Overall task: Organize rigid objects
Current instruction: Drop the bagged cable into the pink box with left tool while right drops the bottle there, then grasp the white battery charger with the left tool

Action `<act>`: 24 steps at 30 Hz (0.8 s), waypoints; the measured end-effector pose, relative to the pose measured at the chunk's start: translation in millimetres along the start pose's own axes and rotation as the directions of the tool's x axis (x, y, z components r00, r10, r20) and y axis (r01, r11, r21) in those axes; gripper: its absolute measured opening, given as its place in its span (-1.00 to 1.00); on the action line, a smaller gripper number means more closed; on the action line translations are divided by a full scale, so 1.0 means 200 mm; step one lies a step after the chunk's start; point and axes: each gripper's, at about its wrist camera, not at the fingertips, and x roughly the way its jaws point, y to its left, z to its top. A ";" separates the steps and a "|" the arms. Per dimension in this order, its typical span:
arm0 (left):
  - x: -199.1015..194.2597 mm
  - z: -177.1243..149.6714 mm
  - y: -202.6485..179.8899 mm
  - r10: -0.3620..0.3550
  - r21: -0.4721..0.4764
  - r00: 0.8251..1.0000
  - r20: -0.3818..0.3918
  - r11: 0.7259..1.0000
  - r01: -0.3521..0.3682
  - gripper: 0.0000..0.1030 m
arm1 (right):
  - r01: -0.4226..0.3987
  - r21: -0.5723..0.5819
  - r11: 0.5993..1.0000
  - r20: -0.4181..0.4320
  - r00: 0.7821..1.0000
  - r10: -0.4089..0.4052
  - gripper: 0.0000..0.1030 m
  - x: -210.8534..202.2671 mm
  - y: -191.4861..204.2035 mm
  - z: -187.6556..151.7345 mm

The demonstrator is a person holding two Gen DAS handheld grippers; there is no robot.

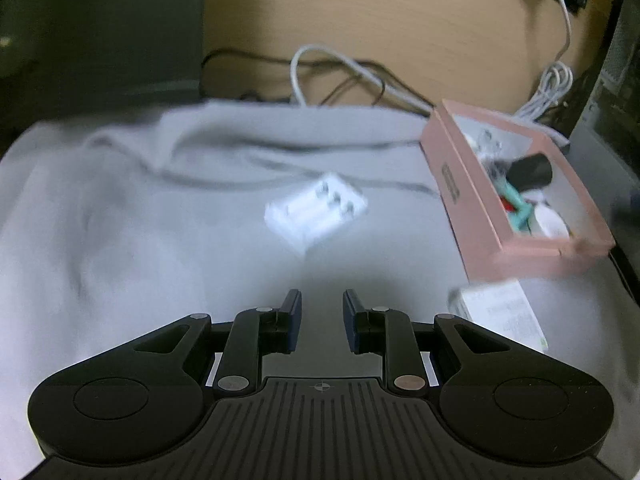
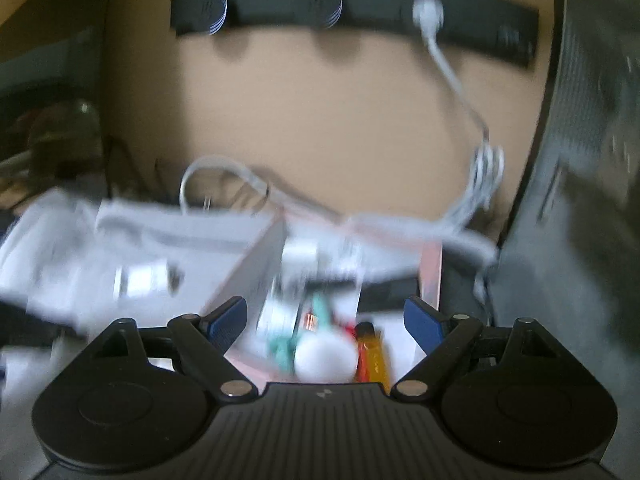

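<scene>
A clear white battery case (image 1: 316,208) holding three white batteries lies on grey cloth (image 1: 120,200), a short way ahead of my left gripper (image 1: 322,300). Its jaws stand a little apart with nothing between them. To the right sits a pink box (image 1: 472,216) with a black cylinder (image 1: 532,168), a teal piece (image 1: 520,208) and a white round thing (image 1: 552,222) inside. My right gripper (image 2: 326,312) hangs wide open over that pink box (image 2: 430,276), above the white round thing (image 2: 326,358) and an orange item (image 2: 374,354), holding nothing. The view is blurred.
A small white carton (image 1: 500,312) lies in front of the pink box. White and dark cables (image 1: 340,76) trail behind the cloth along a wooden panel. A black power strip (image 2: 352,16) is mounted high on it. A dark grey case (image 2: 580,160) stands on the right.
</scene>
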 end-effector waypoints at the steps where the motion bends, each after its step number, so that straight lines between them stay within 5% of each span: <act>1: 0.01 0.03 0.02 -0.016 -0.003 1.000 0.005 1.000 0.016 -0.52 | -0.002 0.011 1.000 -0.023 1.000 0.002 0.67 -0.01 0.01 -0.06; 9: 0.23 0.28 0.02 -0.009 0.080 1.000 -0.026 0.997 0.011 -0.52 | -0.074 0.249 0.966 -0.172 0.978 0.119 0.67 -0.02 -0.06 -0.36; 19: 0.44 0.34 0.12 -0.053 -0.054 0.994 -0.100 0.997 0.047 -0.49 | -0.007 0.269 0.963 -0.226 0.972 0.070 0.67 -0.06 -0.07 -0.47; 24: 0.40 0.28 0.08 -0.065 -0.008 0.991 -0.120 0.998 0.064 -0.49 | -0.044 0.291 0.956 -0.225 0.968 0.113 0.67 -0.05 -0.05 -0.47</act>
